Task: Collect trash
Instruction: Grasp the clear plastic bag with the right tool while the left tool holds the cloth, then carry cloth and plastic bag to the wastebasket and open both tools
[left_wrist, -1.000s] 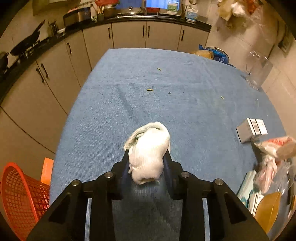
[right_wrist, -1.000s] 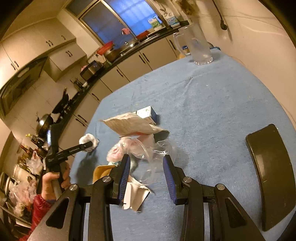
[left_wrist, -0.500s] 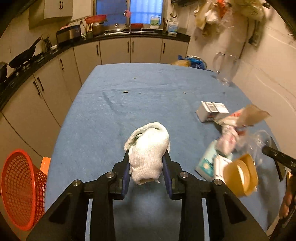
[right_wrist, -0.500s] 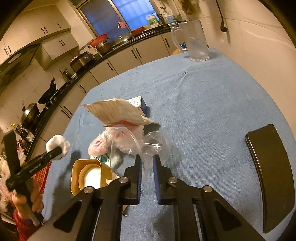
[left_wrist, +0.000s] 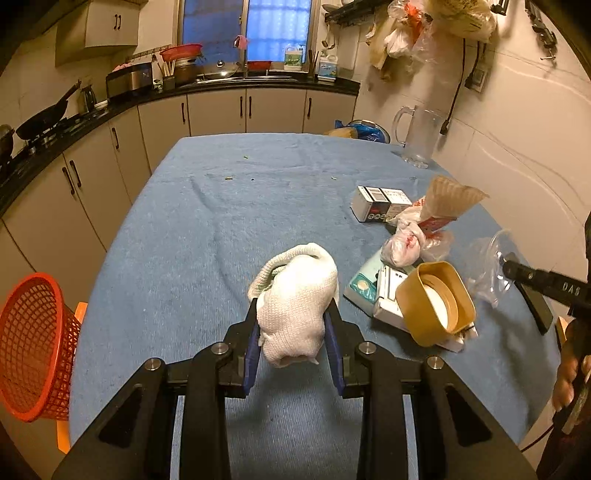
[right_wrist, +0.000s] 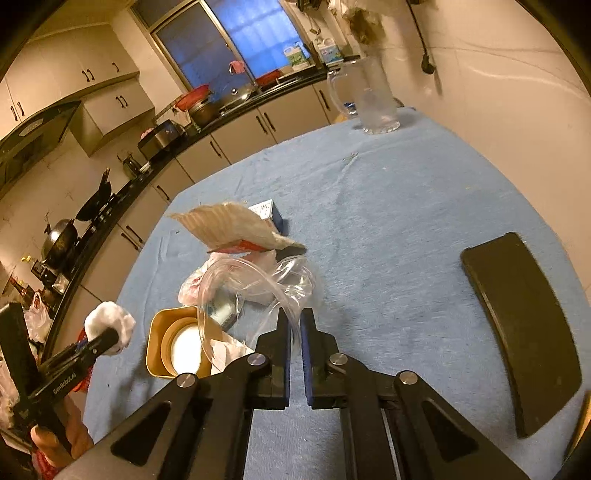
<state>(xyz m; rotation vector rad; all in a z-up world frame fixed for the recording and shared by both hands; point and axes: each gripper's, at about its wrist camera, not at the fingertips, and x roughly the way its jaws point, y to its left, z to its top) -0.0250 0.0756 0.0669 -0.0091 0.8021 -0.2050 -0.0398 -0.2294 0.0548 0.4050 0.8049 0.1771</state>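
Trash pile (left_wrist: 410, 266) sits on the right half of the blue-cloth table (left_wrist: 207, 236): small printed box (left_wrist: 380, 203), tan ridged wrapper (left_wrist: 450, 197) propped above a knotted pink-white bag (left_wrist: 404, 245), teal packet (left_wrist: 364, 284), gold tub (left_wrist: 437, 304) on its side w/ white inside, all touching or overlapping. White crumpled cloth wad (left_wrist: 295, 306) is clamped between the blue pads of the left gripper (left_wrist: 293, 317), held above the cloth, just left of the pile. Right gripper (right_wrist: 293, 325) has jaws nearly together, pinching the edge of a clear plastic bag (right_wrist: 255, 284) that loops up over the pile; same bag shows in the left wrist view at (left_wrist: 487, 266) next to the right gripper's black tip (left_wrist: 517, 271). Orange mesh basket (left_wrist: 31, 347) stands off the table's left edge, tilted, well apart from the pile. Glass pitcher (left_wrist: 419, 136) upright at the far right corner. Black flat phone-like slab (right_wrist: 521, 328) lies on the cloth to the right of the right gripper, apart from the trash. A few green crumbs (left_wrist: 229, 178) on the far part of the cloth. Kitchen counter w/ pans (left_wrist: 40, 118) beyond
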